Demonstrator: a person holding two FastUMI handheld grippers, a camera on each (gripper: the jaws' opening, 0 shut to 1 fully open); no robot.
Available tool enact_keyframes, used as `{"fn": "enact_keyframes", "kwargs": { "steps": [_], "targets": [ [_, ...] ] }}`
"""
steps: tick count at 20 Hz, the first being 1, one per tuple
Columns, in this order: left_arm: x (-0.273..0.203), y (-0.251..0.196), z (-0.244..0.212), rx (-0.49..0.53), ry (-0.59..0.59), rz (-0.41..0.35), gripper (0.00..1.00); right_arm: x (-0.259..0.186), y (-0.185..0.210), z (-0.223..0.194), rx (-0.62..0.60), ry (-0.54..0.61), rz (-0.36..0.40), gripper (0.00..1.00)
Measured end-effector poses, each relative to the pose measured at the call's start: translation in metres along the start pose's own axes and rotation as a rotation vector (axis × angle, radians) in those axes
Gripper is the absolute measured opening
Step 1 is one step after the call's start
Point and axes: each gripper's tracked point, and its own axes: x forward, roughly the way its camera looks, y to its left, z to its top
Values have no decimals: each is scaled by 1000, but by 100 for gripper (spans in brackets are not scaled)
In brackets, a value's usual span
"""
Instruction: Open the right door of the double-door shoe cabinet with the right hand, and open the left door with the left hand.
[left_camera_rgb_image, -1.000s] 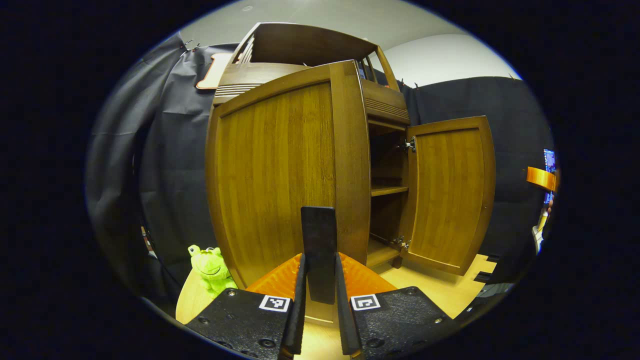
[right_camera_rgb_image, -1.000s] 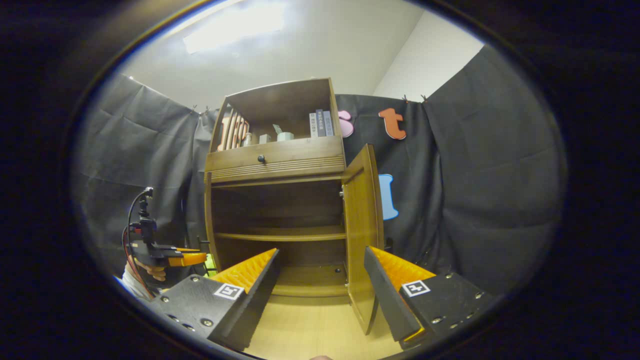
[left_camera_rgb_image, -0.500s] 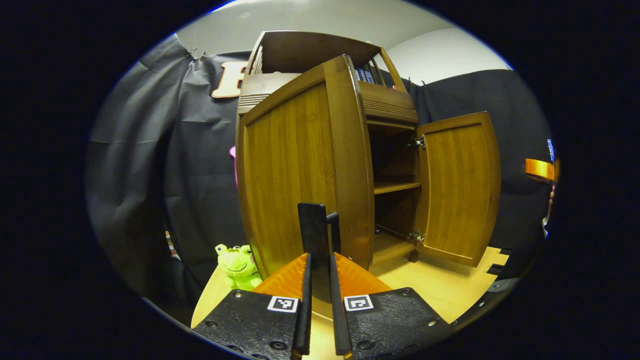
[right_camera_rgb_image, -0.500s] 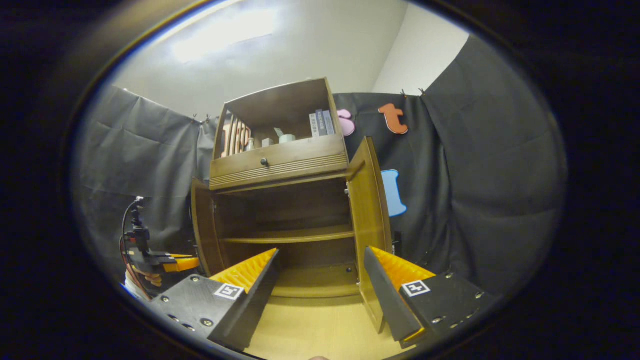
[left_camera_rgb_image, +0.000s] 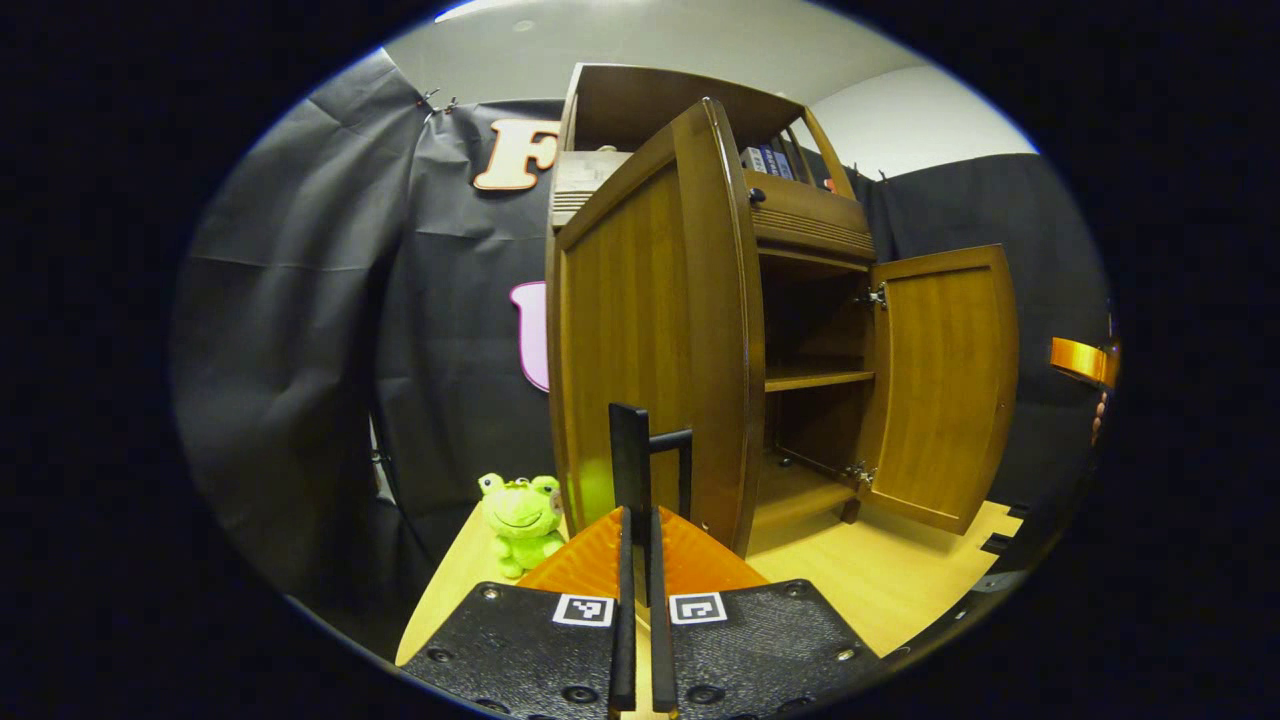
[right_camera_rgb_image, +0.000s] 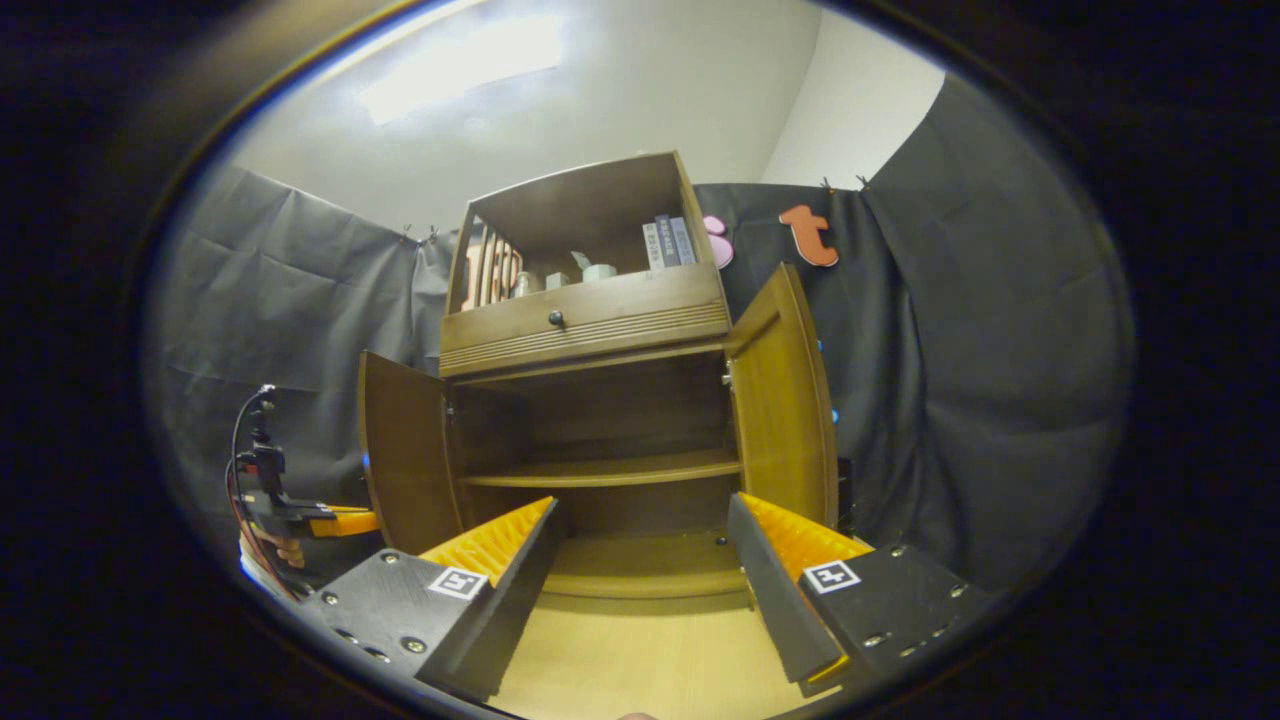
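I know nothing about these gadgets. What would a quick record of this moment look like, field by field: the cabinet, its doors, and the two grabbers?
cabinet: wooden shoe cabinet standing on a pale wood floor
left door: left door swung out, open
right door: right door swung out, open
inside: one shelf with nothing visible on it
left gripper: left gripper closed on the dark handle of the left door
right gripper: right gripper open, holding nothing, in front of the cabinet
nearby: green frog toy on the floor beside the cabinet
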Motion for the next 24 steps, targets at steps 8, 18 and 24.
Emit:
{"fn": "enact_keyframes", "kwargs": {
  "steps": [8,18,24],
  "targets": [
    [-11,76,-3,49,17,125,1,12,6,-4,-39,-5,-17,99],
    [-8,95,-3,-51,-4,-32,1,15,29,-6,-143,11,-39,99],
    [-17,91,1,-32,-41,18,6,8,39,-3,-172,1,-20,99]
  ]
}}
